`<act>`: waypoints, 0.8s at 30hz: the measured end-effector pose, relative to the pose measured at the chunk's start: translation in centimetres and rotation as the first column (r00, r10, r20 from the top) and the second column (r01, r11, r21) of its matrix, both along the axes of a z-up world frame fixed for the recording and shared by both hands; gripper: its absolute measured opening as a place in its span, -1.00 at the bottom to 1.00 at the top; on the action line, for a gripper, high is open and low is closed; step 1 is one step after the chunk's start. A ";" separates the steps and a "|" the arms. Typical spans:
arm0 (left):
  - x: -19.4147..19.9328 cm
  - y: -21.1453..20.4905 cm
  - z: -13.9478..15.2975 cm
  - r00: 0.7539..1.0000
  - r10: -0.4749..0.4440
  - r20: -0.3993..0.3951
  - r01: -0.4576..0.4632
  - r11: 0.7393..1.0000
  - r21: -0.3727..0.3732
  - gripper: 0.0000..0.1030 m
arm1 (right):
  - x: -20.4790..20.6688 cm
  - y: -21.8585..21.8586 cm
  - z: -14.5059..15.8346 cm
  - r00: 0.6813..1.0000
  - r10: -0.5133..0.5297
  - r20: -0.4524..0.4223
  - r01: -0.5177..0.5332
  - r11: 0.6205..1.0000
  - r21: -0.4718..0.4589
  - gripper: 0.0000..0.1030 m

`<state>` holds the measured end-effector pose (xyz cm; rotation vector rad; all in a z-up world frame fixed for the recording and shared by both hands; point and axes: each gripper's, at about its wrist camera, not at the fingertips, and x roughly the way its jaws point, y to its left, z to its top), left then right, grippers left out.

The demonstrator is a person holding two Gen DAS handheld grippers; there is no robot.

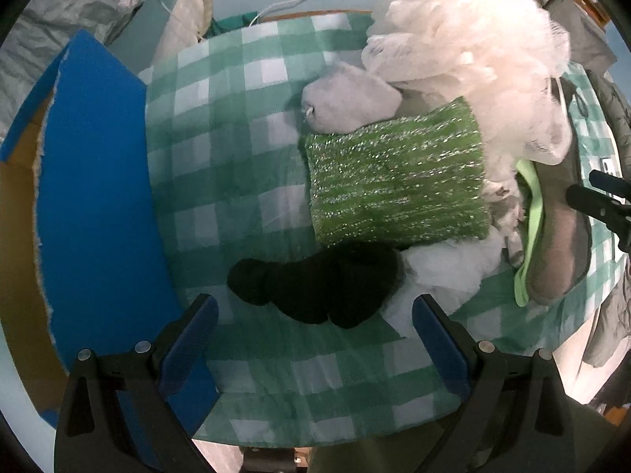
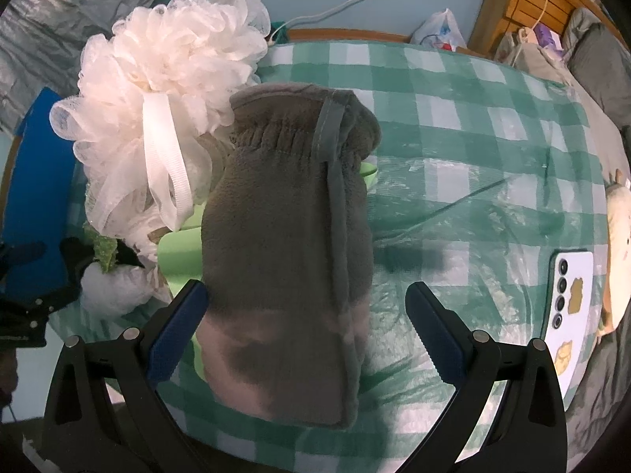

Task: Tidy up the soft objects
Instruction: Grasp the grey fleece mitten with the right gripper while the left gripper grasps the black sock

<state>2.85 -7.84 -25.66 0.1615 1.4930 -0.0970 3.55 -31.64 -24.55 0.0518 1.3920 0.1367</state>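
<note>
Soft objects lie in a pile on the green checked tablecloth (image 1: pixel 236 126). In the left wrist view a black sock bundle (image 1: pixel 319 283) lies just ahead of my open left gripper (image 1: pixel 315 315), between its fingers' line. Behind it lie a sparkly green scrubber (image 1: pixel 398 181), a grey plush piece (image 1: pixel 351 98) and a white mesh bath pouf (image 1: pixel 469 47). In the right wrist view a grey fleece mitt (image 2: pixel 284 244) lies between the fingers of my open right gripper (image 2: pixel 307 307), on a light green cloth (image 2: pixel 179 248). The pouf (image 2: pixel 169 79) sits to its left.
A blue-lined cardboard box (image 1: pixel 94 213) stands at the table's left edge. A white phone (image 2: pixel 570 307) and a cream plush toy (image 2: pixel 617 244) lie at the right. A white fluffy item (image 1: pixel 445 264) sits beside the sock. Cables and a wooden bed frame (image 2: pixel 524 4) lie beyond.
</note>
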 end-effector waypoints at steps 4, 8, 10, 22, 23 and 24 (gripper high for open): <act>0.6 0.6 -0.8 0.999 0.039 -0.001 -0.039 0.998 -0.043 0.93 | 0.5 -0.1 -0.4 1.000 0.015 0.006 -0.015 1.000 0.008 0.82; 1.2 1.7 -1.6 0.997 0.083 0.002 -0.083 0.993 -0.088 0.93 | 0.6 0.6 -0.8 0.999 0.053 0.000 -0.053 0.998 -0.016 0.51; 1.0 1.8 -1.8 0.995 0.095 0.002 -0.094 0.988 -0.119 0.75 | 0.7 0.9 -0.8 0.997 0.072 0.005 -0.072 0.997 -0.029 0.34; 0.5 2.5 -2.1 0.998 0.066 0.018 -0.064 0.990 -0.128 0.08 | -0.3 0.9 1.2 1.000 0.029 -0.004 -0.029 1.000 0.005 -0.55; 0.2 2.4 -2.0 0.998 0.066 0.020 -0.063 0.990 -0.129 0.08 | -0.4 0.8 1.4 1.000 0.024 -0.004 -0.024 1.000 0.011 -0.56; 0.1 2.4 -2.1 0.998 0.063 0.019 -0.060 0.990 -0.129 0.07 | -0.5 0.8 1.6 1.000 0.020 -0.003 -0.020 1.000 0.015 -0.57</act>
